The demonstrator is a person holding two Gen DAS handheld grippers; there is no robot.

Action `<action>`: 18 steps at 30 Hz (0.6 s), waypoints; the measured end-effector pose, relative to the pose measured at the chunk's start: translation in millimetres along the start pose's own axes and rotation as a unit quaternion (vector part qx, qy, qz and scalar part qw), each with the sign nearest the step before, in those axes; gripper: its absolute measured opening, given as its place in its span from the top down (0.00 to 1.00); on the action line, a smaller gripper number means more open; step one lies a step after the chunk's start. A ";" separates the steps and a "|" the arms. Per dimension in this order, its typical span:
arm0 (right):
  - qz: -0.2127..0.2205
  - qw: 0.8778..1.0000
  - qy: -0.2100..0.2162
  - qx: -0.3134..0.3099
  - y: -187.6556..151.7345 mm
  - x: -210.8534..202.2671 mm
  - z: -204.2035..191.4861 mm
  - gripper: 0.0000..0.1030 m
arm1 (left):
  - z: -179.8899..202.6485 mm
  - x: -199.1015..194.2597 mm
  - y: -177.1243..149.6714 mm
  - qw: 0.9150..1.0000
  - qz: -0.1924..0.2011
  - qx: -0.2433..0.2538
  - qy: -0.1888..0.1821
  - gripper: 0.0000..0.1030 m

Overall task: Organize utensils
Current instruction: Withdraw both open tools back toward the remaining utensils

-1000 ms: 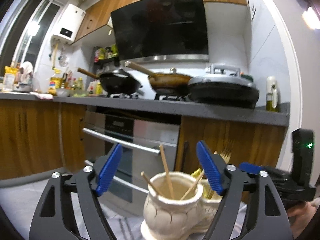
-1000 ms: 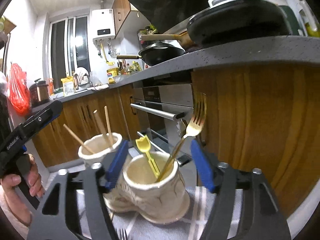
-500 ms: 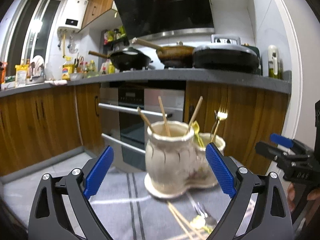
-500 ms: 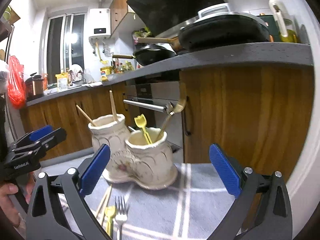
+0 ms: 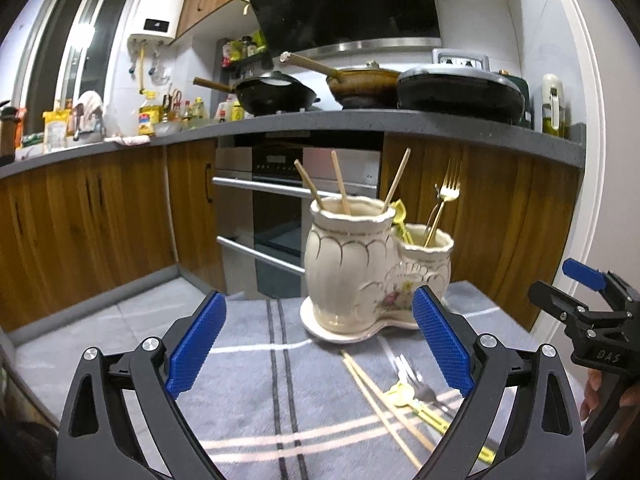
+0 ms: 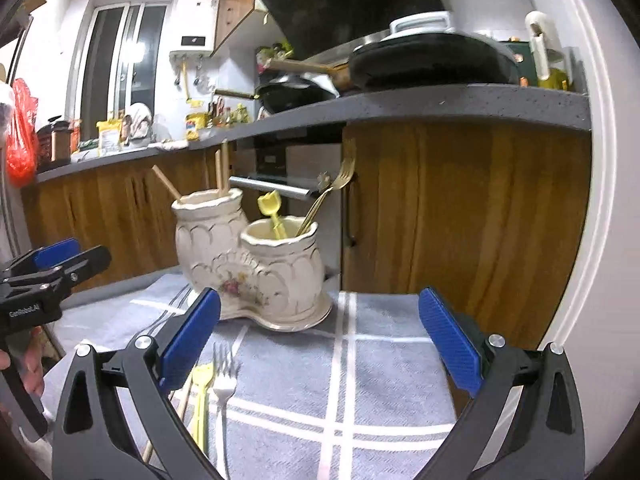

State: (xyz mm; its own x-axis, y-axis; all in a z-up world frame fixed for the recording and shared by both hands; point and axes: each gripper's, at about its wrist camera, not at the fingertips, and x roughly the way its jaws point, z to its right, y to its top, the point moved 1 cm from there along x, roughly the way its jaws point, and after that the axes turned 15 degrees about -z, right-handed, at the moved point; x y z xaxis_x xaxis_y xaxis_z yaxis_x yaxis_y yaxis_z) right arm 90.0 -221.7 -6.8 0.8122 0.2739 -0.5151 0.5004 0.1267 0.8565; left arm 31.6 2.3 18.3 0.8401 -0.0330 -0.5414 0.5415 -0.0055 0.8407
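On the grey checked cloth (image 5: pixel 248 364) that covers the worktop stands a cream double holder (image 5: pixel 360 268), two joined ceramic pots on one base. Its taller pot holds three wooden chopsticks (image 5: pixel 340 188) leaning apart, and its shorter pot holds a gold fork (image 5: pixel 442 200) and a yellow plastic fork (image 6: pixel 274 216). Loose utensils lie on the cloth in front of the holder: a pair of chopsticks (image 5: pixel 380 404) running diagonally, a silver fork (image 6: pixel 224 384) and another yellow plastic piece (image 6: pixel 202 388) just beside it, the three close together. Both grippers are spread wide with nothing between their blue pads. From its own camera the left gripper (image 5: pixel 316 352) sits low over the cloth, near the holder but apart from it, with the loose utensils near its right finger. From its own camera the right gripper (image 6: pixel 320 344) frames bare cloth, the loose silver fork near its left finger. Behind the holder are wooden cabinets (image 5: pixel 92 220), an oven (image 5: pixel 276 204) and a counter with pans (image 5: pixel 276 96).
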 end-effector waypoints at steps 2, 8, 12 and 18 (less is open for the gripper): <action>-0.014 1.000 0.010 -0.005 -0.7 4.9 -2.8 0.05 | 0.3 3.7 -3.3 1.000 -0.011 0.005 0.004 0.09; -0.080 0.995 0.028 -0.054 -4.9 22.7 -16.0 0.05 | 0.7 20.9 -14.6 0.997 -0.061 0.037 0.031 0.09; -0.144 0.985 0.049 -0.080 -13.9 43.4 -26.7 0.06 | -1.5 32.7 -22.4 0.993 -0.106 0.047 0.016 0.09; -0.219 0.967 0.071 -0.111 -28.2 66.5 -44.2 0.43 | -0.7 43.1 -27.8 0.989 -0.139 0.055 0.011 0.10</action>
State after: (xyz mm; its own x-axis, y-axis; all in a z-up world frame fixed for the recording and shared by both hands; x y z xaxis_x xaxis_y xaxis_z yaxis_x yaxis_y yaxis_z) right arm 116.6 -164.9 -63.6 0.4795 0.2731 -0.8340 0.6984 0.4566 0.5511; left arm 52.7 1.7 -28.4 0.6608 0.0061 -0.7506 0.7457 -0.1195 0.6555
